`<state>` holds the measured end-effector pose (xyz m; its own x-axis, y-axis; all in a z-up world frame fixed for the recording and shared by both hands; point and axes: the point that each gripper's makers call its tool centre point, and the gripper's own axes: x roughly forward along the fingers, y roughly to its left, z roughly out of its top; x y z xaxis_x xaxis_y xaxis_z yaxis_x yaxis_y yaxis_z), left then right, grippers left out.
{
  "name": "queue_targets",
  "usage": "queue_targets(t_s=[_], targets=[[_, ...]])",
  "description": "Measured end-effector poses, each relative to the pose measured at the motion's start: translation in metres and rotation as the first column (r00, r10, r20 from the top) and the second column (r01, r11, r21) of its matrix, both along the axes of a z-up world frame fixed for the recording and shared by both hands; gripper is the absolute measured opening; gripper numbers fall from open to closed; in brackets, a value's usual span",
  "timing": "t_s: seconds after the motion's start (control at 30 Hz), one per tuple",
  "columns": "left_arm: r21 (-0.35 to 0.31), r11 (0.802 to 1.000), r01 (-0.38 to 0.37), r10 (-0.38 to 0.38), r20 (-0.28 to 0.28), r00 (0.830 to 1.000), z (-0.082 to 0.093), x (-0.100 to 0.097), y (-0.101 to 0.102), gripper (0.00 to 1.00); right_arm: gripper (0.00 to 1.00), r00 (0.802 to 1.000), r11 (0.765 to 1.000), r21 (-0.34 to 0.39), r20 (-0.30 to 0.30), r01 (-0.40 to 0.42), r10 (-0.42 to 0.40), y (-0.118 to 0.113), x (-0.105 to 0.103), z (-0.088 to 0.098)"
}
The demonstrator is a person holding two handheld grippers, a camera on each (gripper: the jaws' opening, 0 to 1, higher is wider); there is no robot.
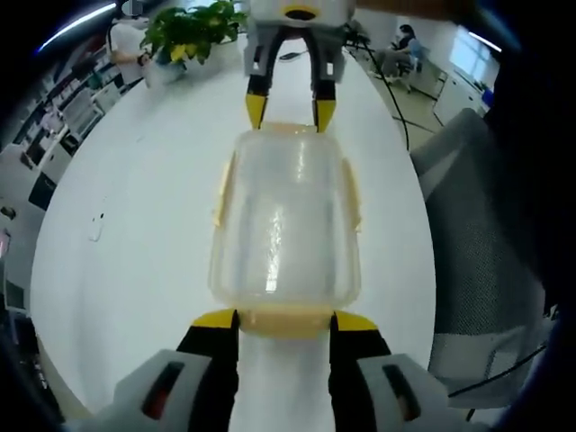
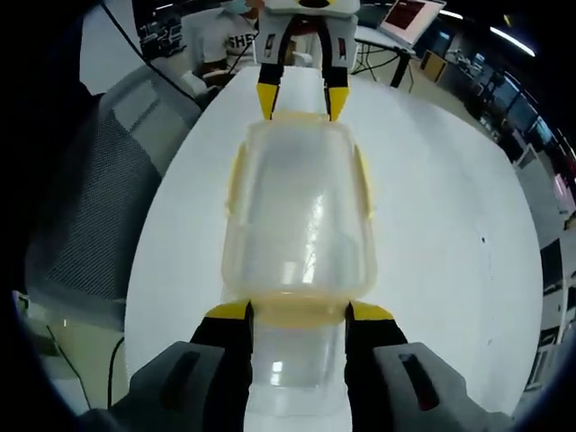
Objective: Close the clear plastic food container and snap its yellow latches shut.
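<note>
Clear plastic food container [image 1: 284, 216], rectangular with rounded corners, lid already seated on top, lying flat on the white oval bench [image 1: 135, 234].

Orientation: its long axis runs straight between the two tools, one short end toward each.

Latches: pale yellow latch flaps on all four sides. Near end latch [image 1: 284, 320] lies between the yellow tips of the left hand-held gripper [image 1: 284, 326]; in the right gripper view the opposite end latch [image 2: 297, 310] lies likewise between the tips of the right hand-held gripper [image 2: 299, 315]. Side latches [image 1: 222, 191] stand slightly out from the walls, judged not yet snapped.

Hand-held grippers: both spread apart, jaws straddling their end latches, at or just beside the container's end corners; neither clamped on anything. Each faces the other across the container, equally near to its own end.

Bearing for the coming move: each end latch lies dead ahead of its tool, so a press along the long axis, or downward, serves both ends; the side latches lie off to either side.
</note>
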<state>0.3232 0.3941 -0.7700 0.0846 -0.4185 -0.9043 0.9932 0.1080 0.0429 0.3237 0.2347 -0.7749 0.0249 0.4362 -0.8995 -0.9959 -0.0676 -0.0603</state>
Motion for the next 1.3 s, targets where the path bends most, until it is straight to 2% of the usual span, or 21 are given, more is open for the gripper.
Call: queue_targets(t_s=[0.93,1.3], targets=[[0.001,0.999,0.033,-0.033,-0.019,0.999,-0.007,-0.002,-0.052,0.33,0.37,0.999,0.999,-0.019,-0.016,0.030,-0.031,-0.051,-0.006,-0.012],[-0.012,0.999,0.049,-0.049,-0.019,0.999,-0.007,0.004,-0.074,0.33,0.37,0.998,0.998,-0.028,-0.008,0.056,-0.056,-0.073,-0.004,-0.012]])
